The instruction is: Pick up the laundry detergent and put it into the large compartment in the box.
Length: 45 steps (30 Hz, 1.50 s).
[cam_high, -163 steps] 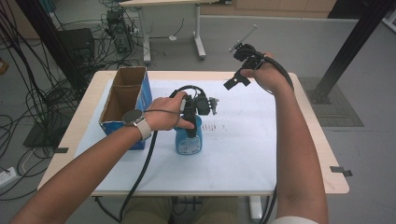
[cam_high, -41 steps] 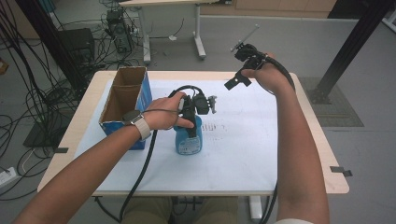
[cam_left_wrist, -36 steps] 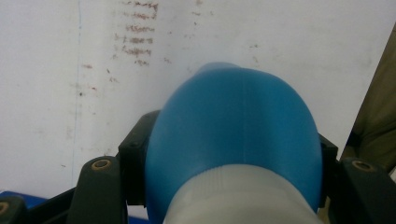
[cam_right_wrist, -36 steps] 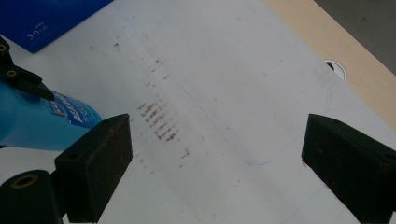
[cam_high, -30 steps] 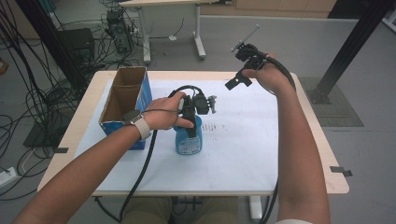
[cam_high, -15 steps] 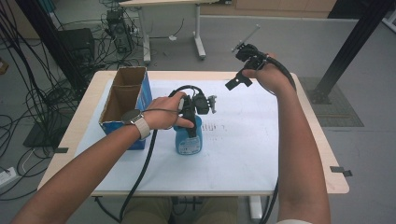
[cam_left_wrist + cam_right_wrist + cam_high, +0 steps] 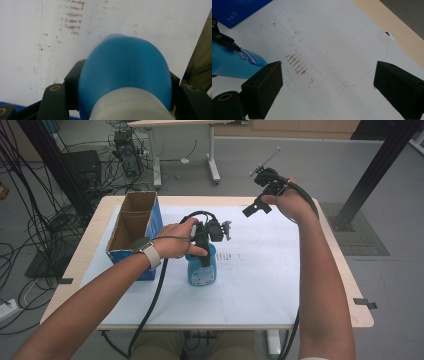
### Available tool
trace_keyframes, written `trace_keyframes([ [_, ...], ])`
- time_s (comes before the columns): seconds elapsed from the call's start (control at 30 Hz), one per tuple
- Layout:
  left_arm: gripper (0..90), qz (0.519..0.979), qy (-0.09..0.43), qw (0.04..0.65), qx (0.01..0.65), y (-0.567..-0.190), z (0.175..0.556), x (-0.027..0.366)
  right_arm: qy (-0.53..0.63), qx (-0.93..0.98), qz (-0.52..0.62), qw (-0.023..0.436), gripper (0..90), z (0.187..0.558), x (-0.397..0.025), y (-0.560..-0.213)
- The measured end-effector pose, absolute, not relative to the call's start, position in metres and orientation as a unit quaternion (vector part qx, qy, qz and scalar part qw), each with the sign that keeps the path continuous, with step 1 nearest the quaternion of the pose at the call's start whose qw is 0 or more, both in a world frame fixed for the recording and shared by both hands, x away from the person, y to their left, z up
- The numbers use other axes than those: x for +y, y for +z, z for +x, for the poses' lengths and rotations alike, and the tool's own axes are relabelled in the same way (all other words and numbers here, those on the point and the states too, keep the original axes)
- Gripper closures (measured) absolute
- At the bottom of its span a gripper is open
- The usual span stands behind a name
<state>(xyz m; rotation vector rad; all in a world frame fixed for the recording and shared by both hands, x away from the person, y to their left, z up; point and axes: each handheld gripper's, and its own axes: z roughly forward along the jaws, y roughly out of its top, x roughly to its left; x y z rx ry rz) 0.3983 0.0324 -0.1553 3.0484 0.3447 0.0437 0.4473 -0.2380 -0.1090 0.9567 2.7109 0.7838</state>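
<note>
A blue plastic bottle with a label stands upright on the white sheet near the table's middle. My left gripper comes down from above and is shut on the bottle's upper part. In the left gripper view the blue bottle and its white neck sit pressed between both jaws of the left gripper. My right gripper hangs open in the air over the far right of the table. In the right gripper view the right gripper has its jaws wide apart, with the bottle off to the left.
An open cardboard box with blue sides stands at the table's left, close beside the left hand. Reddish smudges mark the white sheet. The wooden table edge has a cable hole. Cables and equipment lie on the floor beyond.
</note>
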Motion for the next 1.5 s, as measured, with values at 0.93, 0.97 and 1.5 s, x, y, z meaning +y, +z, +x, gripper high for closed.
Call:
trace_keyframes([
  [0.93, 38.6, 0.981, 0.01, 0.038, 0.193, -0.105, 0.376, 0.047, 0.263, 0.905, 0.324, 0.085, 8.5, 0.439, -0.242, -0.106],
  [0.97, 38.6, 0.979, 0.009, 0.038, 0.198, -0.102, 0.376, 0.049, 0.263, 0.905, 0.323, 0.085, 8.5, 0.439, -0.242, -0.106],
  [1.5, 38.4, 0.959, 0.024, 0.032, 0.28, -0.064, 0.379, 0.065, 0.264, 0.905, 0.323, 0.087, 8.5, 0.436, -0.242, -0.105],
])
